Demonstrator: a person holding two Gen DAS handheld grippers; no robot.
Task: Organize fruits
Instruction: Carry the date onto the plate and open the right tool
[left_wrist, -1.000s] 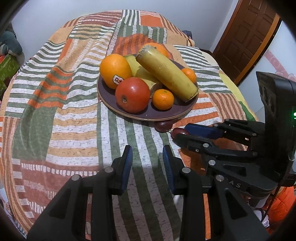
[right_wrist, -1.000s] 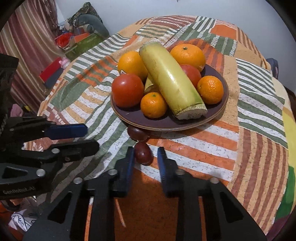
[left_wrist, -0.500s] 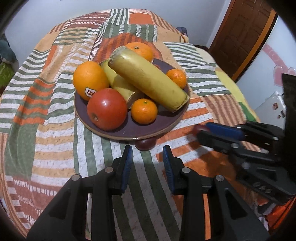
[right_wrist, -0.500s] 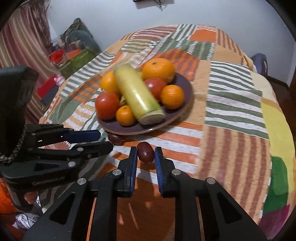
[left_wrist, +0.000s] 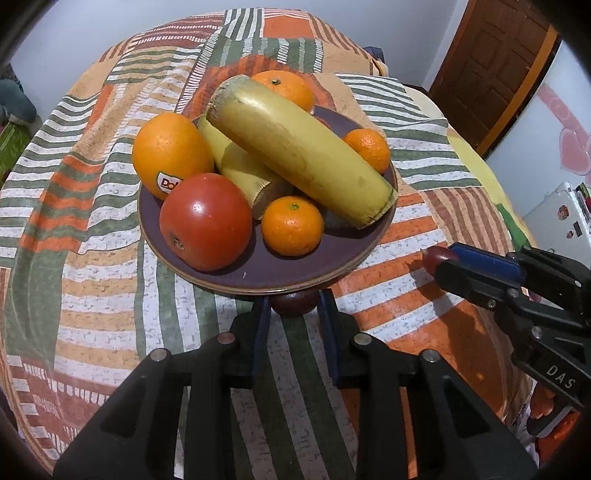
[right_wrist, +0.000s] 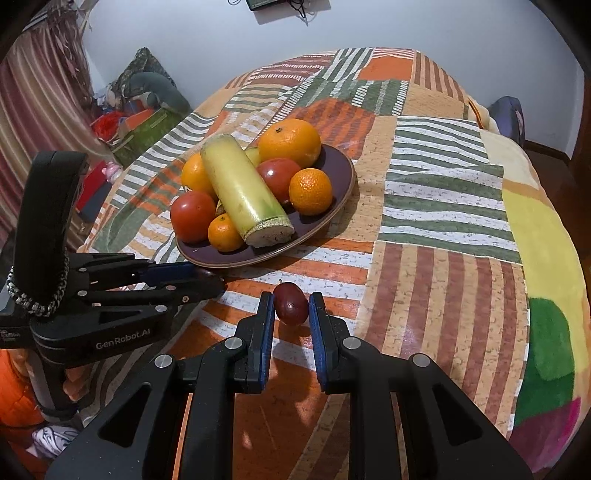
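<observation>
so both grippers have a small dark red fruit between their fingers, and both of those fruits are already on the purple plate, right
Not quite. Each gripper does have a small dark red fruit between its fingers, but neither fruit is on the purple plate. The right wrist view shows the right gripper with its fruit over the cloth, apart from the plate. The left wrist view shows the left gripper with its fruit beside the rim.

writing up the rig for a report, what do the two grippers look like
Both the left gripper and right gripper are matte black linkages with silver rivets and blue finger pads. White lettering marks their sides: "GenRobot.AI" on the left, "DAS" on the right. A braided cord wraps the left's handle.
</observation>
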